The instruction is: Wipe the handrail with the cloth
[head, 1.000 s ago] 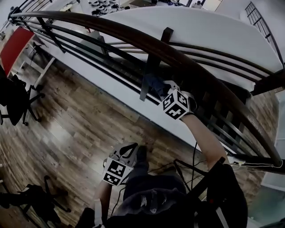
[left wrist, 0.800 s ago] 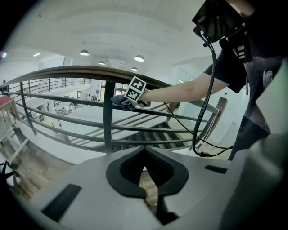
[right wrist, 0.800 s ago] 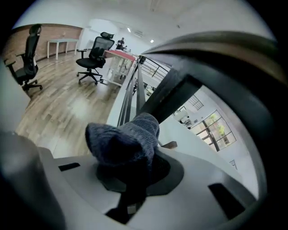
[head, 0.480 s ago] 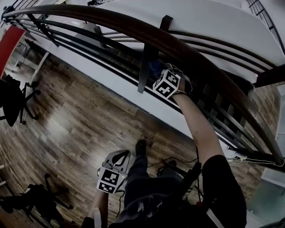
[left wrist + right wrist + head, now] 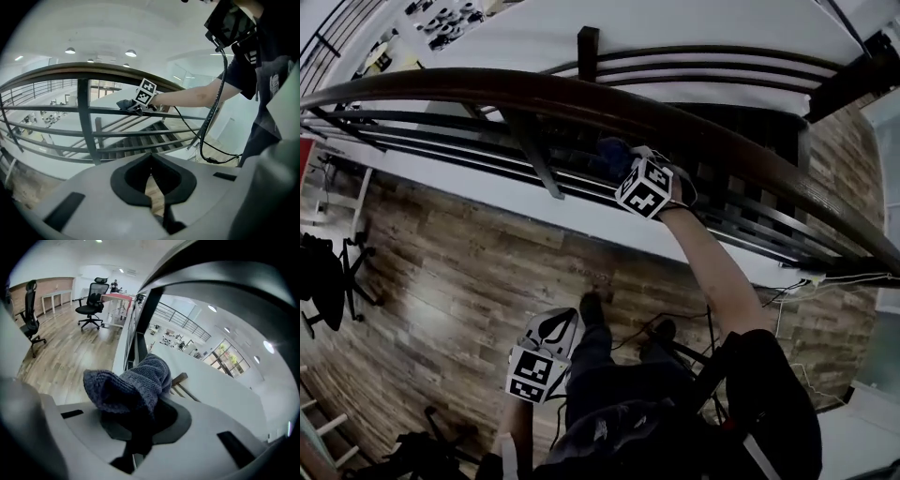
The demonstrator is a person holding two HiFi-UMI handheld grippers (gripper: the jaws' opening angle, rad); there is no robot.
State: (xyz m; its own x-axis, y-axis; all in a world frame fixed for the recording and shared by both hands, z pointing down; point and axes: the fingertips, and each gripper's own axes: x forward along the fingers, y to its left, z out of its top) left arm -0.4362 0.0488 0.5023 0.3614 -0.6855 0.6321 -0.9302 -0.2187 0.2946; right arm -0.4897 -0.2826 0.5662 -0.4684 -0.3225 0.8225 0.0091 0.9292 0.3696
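Left hand-held gripper [image 5: 558, 326] hangs low at the person's side over the wooden floor [image 5: 441, 272]. Its jaws are pressed together on nothing and its arm is bent and idle, well apart from the railing. To its right, the outstretched right arm [image 5: 712, 272] reaches up and forward, wrist turned toward the balustrade. It carries the right hand-held gripper [image 5: 623, 161], clamped on a bunched blue-grey cloth [image 5: 133, 383]. The cloth sits near the middle of the run, just right of a dark slanting post [image 5: 534, 155]. It is tucked below the curved wooden handrail [image 5: 487, 89] and level with the topmost thin bar [image 5: 56, 108]; whether it touches either one cannot be told. The wiping step appears to be under way or about to begin, with the cloth gripped and presented at the rail. The next move likely calls for lifting the cloth onto the handrail's surface, pressing it flat and drawing it along the curve toward one end. The grip would need to be firm so the loose fold does not slip free.
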